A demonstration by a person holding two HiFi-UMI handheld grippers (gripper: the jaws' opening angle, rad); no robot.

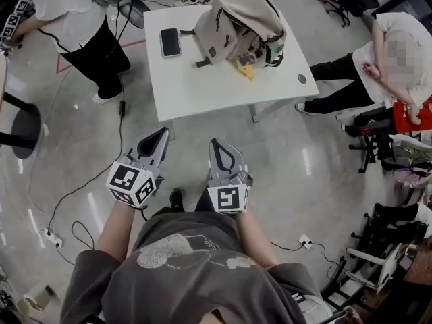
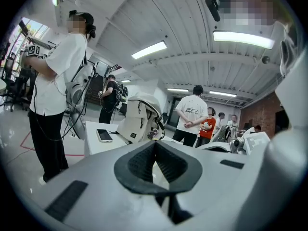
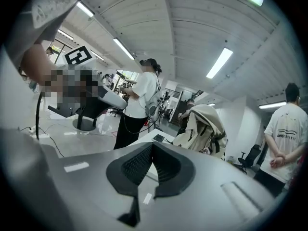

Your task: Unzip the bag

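The bag point(image 1: 237, 20) stands upright on the white tabletop point(image 1: 196, 86) beside a phone point(image 1: 170, 42), well ahead of both tongs. The left tongs point(image 1: 159, 138) and the right tongs point(image 1: 217, 147) are closed on nothing. This looks like the approach. The next move probably means reaching in, steadying the bag and finding its zip pull.

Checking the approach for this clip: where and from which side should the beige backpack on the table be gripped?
Likely near its domed top, coming from the near table edge. The backpack stands upright on the white table, so its top is open to reach. The zip pull is too small to make out.
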